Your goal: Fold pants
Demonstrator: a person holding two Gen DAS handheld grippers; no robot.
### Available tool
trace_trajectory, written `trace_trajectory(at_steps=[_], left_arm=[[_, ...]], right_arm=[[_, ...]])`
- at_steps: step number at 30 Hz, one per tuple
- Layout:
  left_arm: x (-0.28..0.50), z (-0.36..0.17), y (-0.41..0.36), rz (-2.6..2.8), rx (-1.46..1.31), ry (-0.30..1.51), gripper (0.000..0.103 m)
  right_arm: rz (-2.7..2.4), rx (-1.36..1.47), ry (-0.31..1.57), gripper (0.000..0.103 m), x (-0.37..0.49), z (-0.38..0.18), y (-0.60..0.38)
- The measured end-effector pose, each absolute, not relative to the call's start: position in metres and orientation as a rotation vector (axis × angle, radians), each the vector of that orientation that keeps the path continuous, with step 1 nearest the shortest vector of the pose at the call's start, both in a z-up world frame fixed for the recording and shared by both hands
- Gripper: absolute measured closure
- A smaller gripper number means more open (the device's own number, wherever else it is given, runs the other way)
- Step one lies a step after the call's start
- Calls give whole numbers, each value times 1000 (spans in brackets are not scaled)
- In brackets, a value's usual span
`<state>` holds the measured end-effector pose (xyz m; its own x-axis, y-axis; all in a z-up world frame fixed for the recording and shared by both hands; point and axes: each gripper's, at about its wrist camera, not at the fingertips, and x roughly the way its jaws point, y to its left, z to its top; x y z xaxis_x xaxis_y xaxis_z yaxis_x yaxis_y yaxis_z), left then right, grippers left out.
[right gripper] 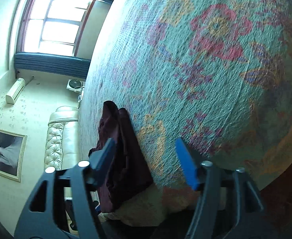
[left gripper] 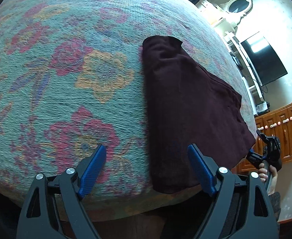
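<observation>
Dark maroon pants [left gripper: 191, 107] lie folded into a long strip on a floral teal bed cover [left gripper: 66, 69], near its right edge. My left gripper [left gripper: 148, 155] is open and empty just above the near end of the pants, its right finger over the cloth. In the right wrist view the pants [right gripper: 124, 155] lie along the cover's edge. My right gripper [right gripper: 144, 149] is open and empty, its left finger over the pants. The right gripper also shows in the left wrist view [left gripper: 265, 153], held beside the bed.
The bed cover [right gripper: 215, 69] spreads wide to the left of the pants. A wooden cabinet [left gripper: 281, 131] and a dark TV [left gripper: 265, 61] stand beyond the bed. A tufted cream sofa [right gripper: 60, 135] and a window [right gripper: 54, 25] lie past the bed's other side.
</observation>
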<state>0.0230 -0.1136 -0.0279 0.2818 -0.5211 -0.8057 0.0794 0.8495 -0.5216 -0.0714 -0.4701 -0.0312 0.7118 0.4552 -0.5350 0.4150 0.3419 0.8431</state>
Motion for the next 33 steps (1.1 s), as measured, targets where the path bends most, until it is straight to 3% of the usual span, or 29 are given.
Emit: trace_trajectory(at_steps=[18, 20, 21, 22, 23, 24, 27, 33], left_arm=[[28, -47, -127, -649, -712, 1239, 18], [31, -51, -126, -670, -753, 1241, 19], [32, -52, -127, -673, -755, 1240, 25], [32, -53, -129, -667, -739, 1247, 28], [32, -53, -131, -652, -713, 1252, 36], [32, -53, -133, -631, -684, 1257, 54], [33, -55, -132, -602, -664, 1266, 82], [30, -38, -137, -524, -528, 1227, 89]], right_arm=[[281, 1302, 939, 30, -37, -48, -406], [279, 1285, 945, 36, -36, -48, -403], [271, 1253, 963, 48, -35, -47, -399], [274, 1232, 976, 53, -34, -47, -395], [272, 1233, 975, 58, -33, -48, -392], [267, 1240, 973, 62, -33, -49, -391], [266, 1236, 973, 64, -35, -49, -390], [265, 1238, 968, 66, -34, -45, -383]])
